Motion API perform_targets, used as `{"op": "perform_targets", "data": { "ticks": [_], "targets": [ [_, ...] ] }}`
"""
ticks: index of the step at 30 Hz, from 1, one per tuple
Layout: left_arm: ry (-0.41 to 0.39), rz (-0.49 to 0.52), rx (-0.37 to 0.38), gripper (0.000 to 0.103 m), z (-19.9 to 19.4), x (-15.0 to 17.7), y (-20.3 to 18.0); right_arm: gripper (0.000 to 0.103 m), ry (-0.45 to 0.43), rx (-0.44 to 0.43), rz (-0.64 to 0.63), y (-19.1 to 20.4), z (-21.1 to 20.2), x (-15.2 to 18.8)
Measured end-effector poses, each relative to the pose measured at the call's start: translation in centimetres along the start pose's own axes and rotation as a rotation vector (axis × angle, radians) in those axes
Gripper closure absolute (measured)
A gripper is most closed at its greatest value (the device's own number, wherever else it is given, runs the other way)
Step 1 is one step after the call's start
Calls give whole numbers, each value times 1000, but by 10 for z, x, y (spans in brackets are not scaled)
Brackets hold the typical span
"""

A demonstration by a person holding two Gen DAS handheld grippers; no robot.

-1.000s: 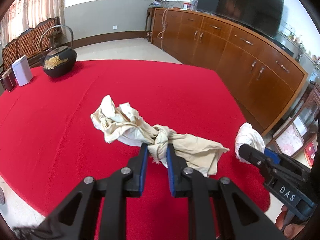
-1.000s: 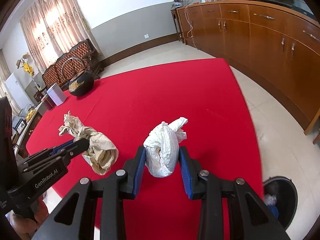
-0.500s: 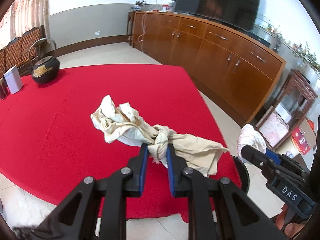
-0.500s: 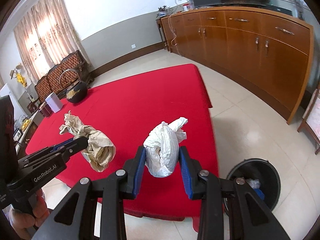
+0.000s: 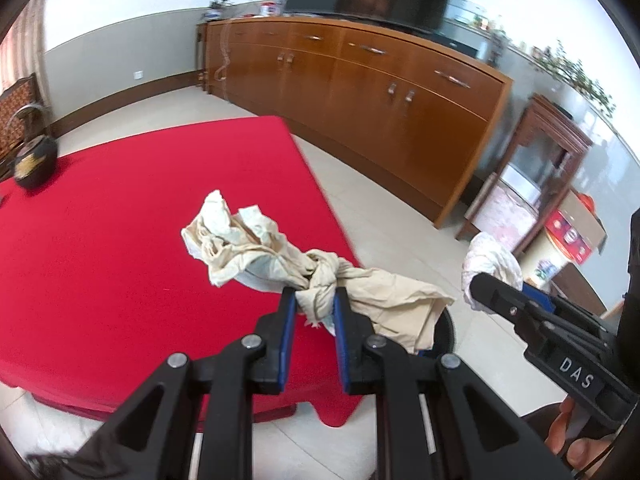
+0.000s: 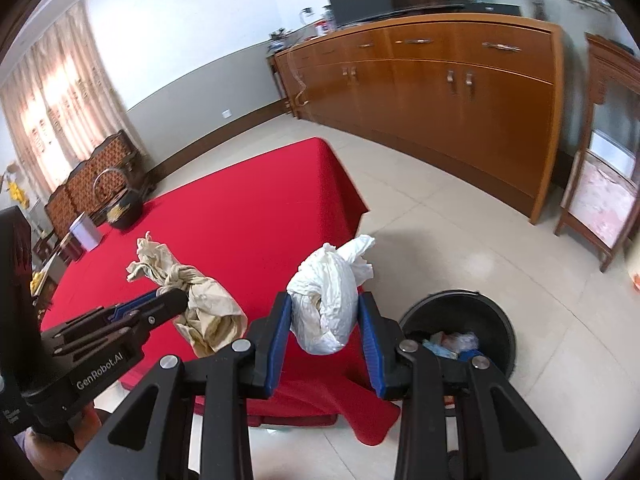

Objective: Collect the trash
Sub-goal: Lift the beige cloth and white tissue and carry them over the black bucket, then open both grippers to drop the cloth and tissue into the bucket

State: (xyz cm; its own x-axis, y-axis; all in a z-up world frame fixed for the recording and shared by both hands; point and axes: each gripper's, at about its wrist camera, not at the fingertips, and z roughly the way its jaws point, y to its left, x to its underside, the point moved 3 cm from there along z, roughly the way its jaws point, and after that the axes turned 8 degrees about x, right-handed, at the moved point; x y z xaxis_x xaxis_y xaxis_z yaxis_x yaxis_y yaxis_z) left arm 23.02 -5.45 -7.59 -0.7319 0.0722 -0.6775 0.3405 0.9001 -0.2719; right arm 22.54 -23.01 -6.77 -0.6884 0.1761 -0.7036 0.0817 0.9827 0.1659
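My left gripper (image 5: pixel 315 300) is shut on the knot of a crumpled beige bag (image 5: pixel 280 256), held in the air over the right edge of the red-covered table (image 5: pixel 120 248). My right gripper (image 6: pixel 323 304) is shut on a crumpled white bag (image 6: pixel 328 300), held off the table's corner. A black round trash bin (image 6: pixel 460 320) with some trash inside stands on the floor just right of the white bag; in the left wrist view the beige bag hides most of the bin (image 5: pixel 444 328). The right gripper (image 5: pixel 486 290) with the white bag (image 5: pixel 490 260) shows at the right of the left wrist view.
A black kettle (image 6: pixel 118 208) and a white box (image 6: pixel 85 232) stand at the table's far end. A long wooden sideboard (image 6: pixel 440 92) with a television lines the wall. A small wooden cabinet (image 6: pixel 600 184) is at the right. Pale tiled floor (image 6: pixel 440 240) surrounds the bin.
Both grippers carried their bags off the table to the right, from over the red cloth to past its edge. The trash bin has come into view on the floor.
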Motion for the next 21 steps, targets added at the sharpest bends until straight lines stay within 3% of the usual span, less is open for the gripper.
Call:
{"op": "perform_targets", "data": {
  "ticks": [12,21],
  "targets": [
    [68,109,95,84,27,9,-71,67,-12,99,117,-85,-27,17],
    [134,163,112,84,56,19,-106,67,9,159,197,-137,-28,31]
  ]
}}
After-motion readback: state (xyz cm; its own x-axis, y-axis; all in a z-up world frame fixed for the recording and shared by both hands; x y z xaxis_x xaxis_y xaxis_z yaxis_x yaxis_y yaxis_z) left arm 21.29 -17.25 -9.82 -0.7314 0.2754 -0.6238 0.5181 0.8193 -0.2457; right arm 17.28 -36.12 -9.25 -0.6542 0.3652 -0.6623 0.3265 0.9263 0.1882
